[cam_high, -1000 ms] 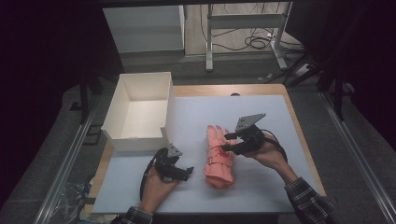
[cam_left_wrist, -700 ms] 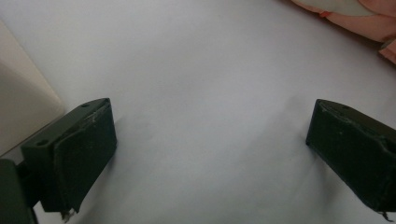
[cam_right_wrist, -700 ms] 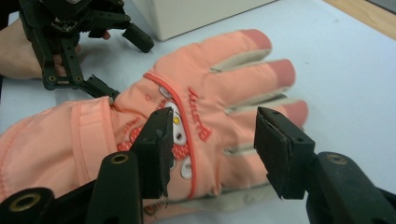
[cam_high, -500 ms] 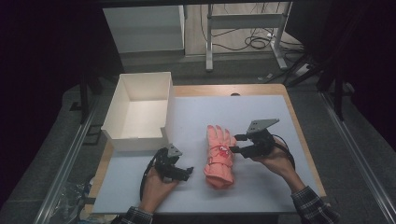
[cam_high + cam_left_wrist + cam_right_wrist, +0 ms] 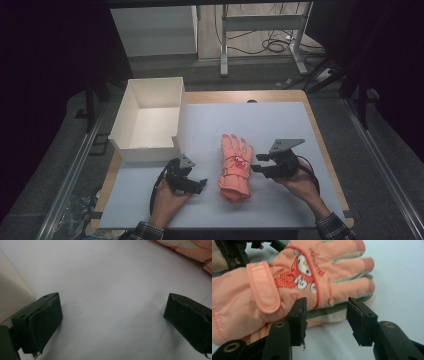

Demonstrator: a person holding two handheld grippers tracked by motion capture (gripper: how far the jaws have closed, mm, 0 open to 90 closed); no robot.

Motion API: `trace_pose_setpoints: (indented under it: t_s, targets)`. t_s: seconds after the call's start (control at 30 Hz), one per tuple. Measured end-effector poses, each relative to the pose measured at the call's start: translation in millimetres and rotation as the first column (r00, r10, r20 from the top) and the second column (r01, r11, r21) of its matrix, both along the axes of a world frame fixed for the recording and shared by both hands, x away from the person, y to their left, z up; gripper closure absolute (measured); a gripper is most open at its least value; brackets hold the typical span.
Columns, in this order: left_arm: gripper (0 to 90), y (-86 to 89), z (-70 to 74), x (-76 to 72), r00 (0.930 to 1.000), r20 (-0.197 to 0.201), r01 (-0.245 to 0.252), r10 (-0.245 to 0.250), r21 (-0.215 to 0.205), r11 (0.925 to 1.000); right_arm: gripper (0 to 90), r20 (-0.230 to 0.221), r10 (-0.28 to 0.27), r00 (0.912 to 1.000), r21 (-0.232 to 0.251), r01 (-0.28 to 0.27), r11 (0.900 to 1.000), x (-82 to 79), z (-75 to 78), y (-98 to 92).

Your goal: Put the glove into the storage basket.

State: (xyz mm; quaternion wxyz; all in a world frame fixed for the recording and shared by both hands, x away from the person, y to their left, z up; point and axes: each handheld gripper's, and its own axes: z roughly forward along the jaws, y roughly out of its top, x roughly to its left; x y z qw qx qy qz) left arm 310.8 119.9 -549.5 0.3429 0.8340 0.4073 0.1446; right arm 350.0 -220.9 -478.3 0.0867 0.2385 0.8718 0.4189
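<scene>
Your white box sits upper left on the table; the orange glove lies lower centre. Your right gripper, jaws just narrowing, straddles the glove's edge unclamped. Your left gripper gapes over bare table.

Quick count of what's on the counter: one pink glove with a cartoon patch, though the right gripper view shows a paler layer under its edge, so it can't be told if that's a second glove or just the palm side. There's one white open box too. Then two tongs, a left and a right, each with two black jaws, and two hands holding them.
</scene>
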Motion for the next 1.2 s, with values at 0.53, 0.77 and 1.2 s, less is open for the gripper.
trace_pose_setpoints:
  t_s: [0.53,0.77,1.2]
  targets:
    - [1.7,0.2,0.1,0.0,1.0,-0.001,0.003,-0.003,0.003,1.0,76.9,-0.099,0.017,0.9949,0.0,-0.017,1.0,-32.1,-31.8,-6.3]
    - [1.8,0.4,0.1,0.1,1.0,-0.001,0.003,-0.003,0.001,1.0,82.6,-0.132,0.043,0.9903,-0.013,-0.045,0.999,-43.7,-45.2,-0.8]
    - [3.2,3.1,1.1,-0.2,0.9997,-0.001,0.023,-0.023,-0.001,0.9997,83.1,-0.137,0.071,0.9879,-0.012,-0.074,0.997,-50.9,-52.4,12.1]
